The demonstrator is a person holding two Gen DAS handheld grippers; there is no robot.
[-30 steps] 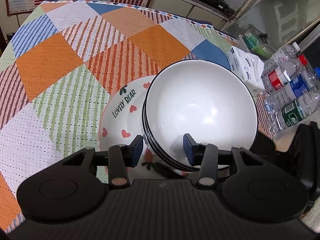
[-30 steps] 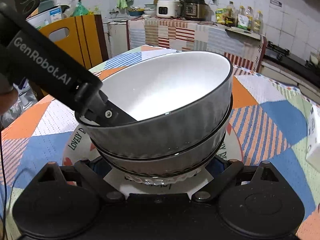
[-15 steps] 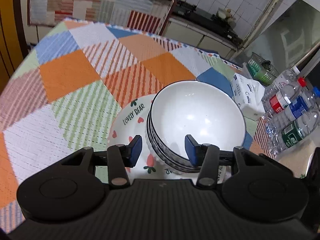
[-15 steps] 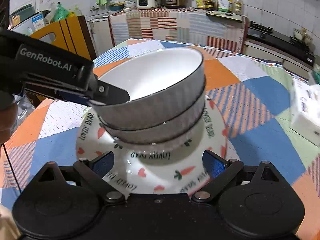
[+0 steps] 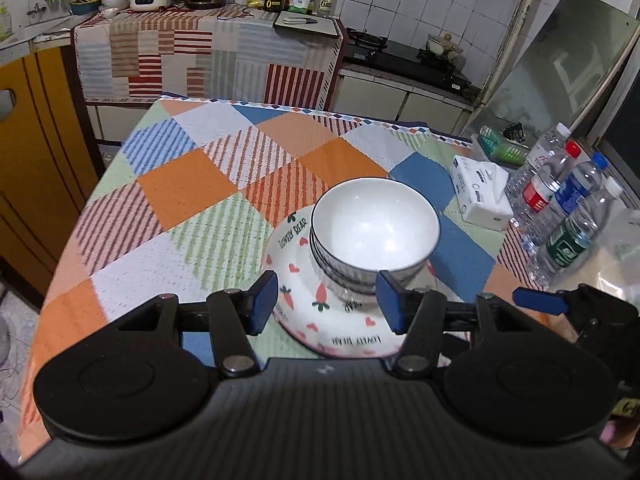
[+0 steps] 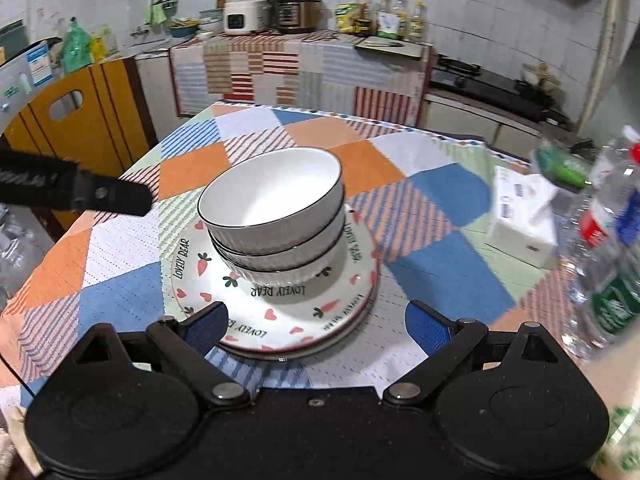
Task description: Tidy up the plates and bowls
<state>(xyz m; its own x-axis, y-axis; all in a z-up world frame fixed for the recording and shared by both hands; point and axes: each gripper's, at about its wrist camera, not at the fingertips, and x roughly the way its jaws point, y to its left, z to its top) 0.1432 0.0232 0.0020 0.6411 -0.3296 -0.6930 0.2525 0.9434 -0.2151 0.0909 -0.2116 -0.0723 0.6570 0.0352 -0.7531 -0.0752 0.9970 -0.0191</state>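
A stack of white ribbed bowls with dark rims (image 5: pixel 374 232) (image 6: pixel 276 216) sits on a stack of "Lovely Bear" plates with hearts and carrots (image 5: pixel 304 304) (image 6: pixel 276 312) on the patchwork tablecloth. My left gripper (image 5: pixel 326 302) is open and empty, raised near the plates' near edge. My right gripper (image 6: pixel 316 326) is open and empty, just in front of the plates. The left gripper's finger shows in the right wrist view (image 6: pixel 116 198), left of the bowls and apart from them.
A white tissue pack (image 5: pixel 480 192) (image 6: pixel 520 216) lies at the table's right. Several plastic water bottles (image 5: pixel 560 204) (image 6: pixel 612 240) stand past it. A green basket (image 5: pixel 500 148) sits behind. A yellow cabinet (image 5: pixel 36 152) stands at left, a kitchen counter beyond.
Both grippers have pulled back and up from the bowl stack. The left gripper's finger has come off the top bowl's rim. The bowls and plates stay in place.
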